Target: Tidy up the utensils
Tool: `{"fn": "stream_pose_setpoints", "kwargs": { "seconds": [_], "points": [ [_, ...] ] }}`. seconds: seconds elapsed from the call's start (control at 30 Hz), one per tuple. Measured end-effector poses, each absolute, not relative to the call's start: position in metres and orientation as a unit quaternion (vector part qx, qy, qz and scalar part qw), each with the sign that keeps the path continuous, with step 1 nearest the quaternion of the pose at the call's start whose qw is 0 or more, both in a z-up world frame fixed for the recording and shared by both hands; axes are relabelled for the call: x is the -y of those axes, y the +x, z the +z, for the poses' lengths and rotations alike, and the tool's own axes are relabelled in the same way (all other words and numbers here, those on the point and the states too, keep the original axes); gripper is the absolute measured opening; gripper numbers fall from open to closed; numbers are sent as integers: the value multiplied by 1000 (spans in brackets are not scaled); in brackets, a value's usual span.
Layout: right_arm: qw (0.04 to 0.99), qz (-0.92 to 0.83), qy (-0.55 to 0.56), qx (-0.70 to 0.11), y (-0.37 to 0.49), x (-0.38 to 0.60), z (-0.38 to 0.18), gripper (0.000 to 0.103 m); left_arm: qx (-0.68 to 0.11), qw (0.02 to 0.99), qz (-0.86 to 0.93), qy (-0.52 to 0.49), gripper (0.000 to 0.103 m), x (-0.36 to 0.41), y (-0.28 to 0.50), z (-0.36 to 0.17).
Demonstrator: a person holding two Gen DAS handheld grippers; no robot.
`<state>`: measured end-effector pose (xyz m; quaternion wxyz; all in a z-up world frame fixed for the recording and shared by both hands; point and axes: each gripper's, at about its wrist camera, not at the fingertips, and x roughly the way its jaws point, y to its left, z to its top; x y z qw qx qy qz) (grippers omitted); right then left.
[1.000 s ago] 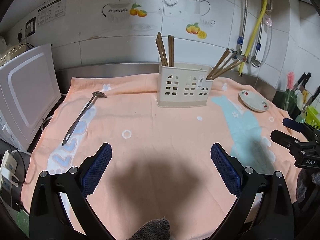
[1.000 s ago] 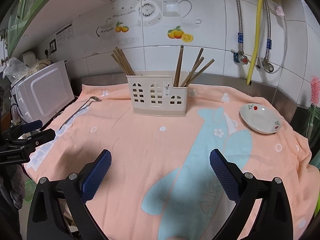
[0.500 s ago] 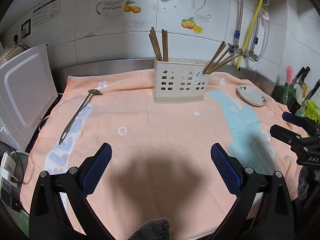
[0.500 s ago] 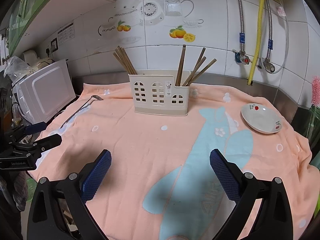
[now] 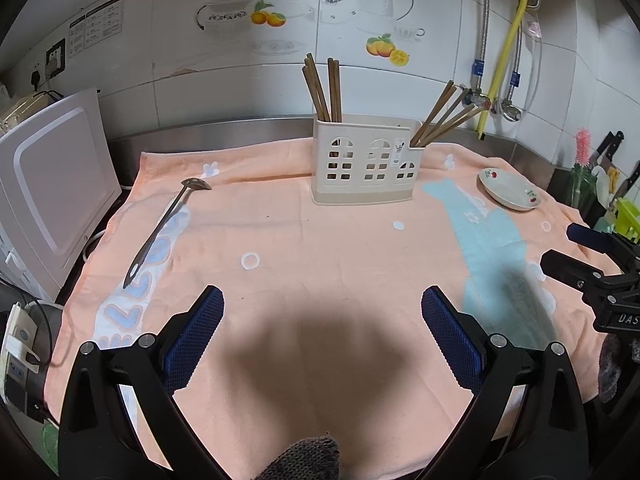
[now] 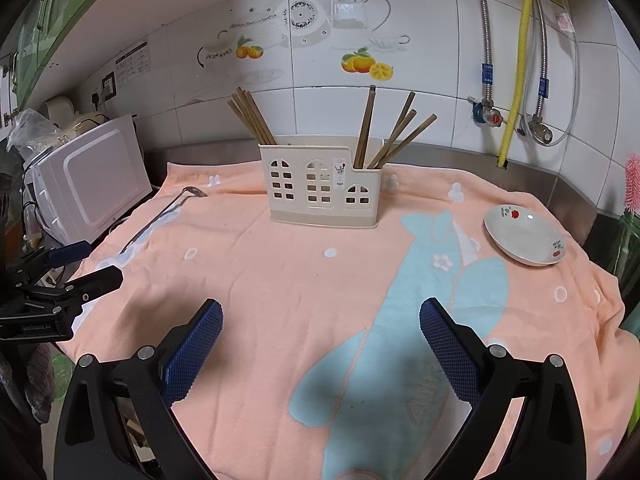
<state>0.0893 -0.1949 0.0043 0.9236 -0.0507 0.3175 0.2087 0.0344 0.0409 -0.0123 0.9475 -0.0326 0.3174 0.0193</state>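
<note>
Two grippers: both hover low over the towel, holding nothing.
Left gripper [image 5: 322, 332]: fingers spread wide, aimed at the holder.
Right gripper [image 6: 320, 336]: fingers spread wide, over the blue fish print.
Holder [image 5: 365, 162]: cream, upright at the towel's far middle; chopsticks [image 5: 324, 90] in its left and right ends.
Ladle [image 5: 166, 220]: flat on the towel's left, bowl toward the wall.
Dish [image 6: 524, 234]: on the towel's right.
Towel [image 5: 320, 252]: peach, covering the counter.
Room: tiled wall behind; microwave [image 5: 48, 184] at left.

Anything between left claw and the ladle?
Nothing: only bare towel between the left claw and the ladle, seen in the left wrist view.
</note>
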Motion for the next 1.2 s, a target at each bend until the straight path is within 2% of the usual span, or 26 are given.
{"fn": "stream_pose_setpoints", "kwargs": {
  "seconds": [1.2],
  "points": [
    [919,214,-48,-327,89,193,2,96,-326,944,29,-28,98,-37,36,-17]
  ]
}}
